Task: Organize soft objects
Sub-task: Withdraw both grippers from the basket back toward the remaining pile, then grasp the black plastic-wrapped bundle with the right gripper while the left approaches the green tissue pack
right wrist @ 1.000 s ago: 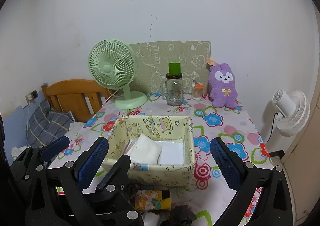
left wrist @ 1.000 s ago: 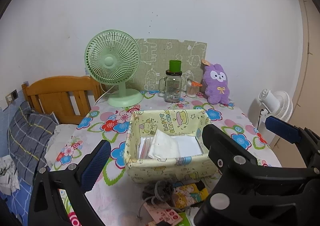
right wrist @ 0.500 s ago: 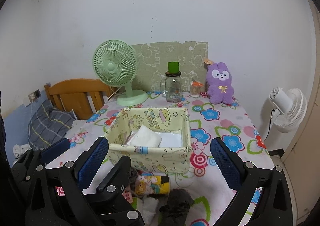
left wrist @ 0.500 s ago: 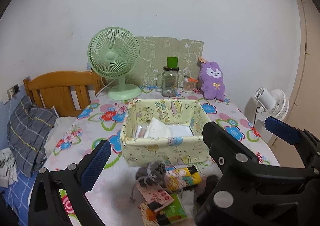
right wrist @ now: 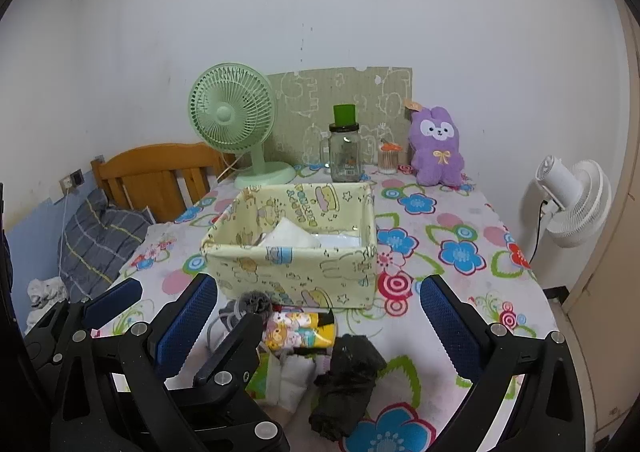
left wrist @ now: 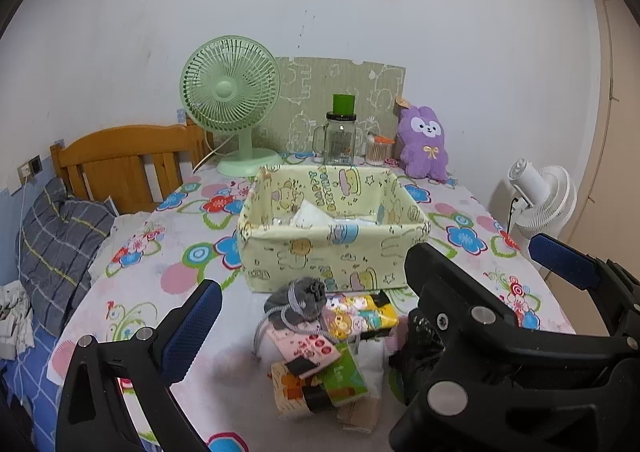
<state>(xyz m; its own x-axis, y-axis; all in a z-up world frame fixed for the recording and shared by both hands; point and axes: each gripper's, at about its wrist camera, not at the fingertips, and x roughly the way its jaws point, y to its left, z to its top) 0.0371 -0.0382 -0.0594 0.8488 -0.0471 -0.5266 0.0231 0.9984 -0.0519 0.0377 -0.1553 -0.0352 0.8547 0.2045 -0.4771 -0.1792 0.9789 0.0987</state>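
Currently both hand-held grippers, left (left wrist: pixel 372 304) and right (right wrist: pixel 316 316), hover spread and empty above the pile (right wrist: pixel 320 356) before the bin (right wrist: pixel 292 268).

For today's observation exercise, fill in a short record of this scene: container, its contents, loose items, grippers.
container: yellow fabric basket, upright on the floral tablecloth
contents: white folded cloths
loose items: pile in front of the basket, with a grey pouch, a cartoon-print pack and a black bundle
left gripper: open, holding nothing
right gripper: open, holding nothing
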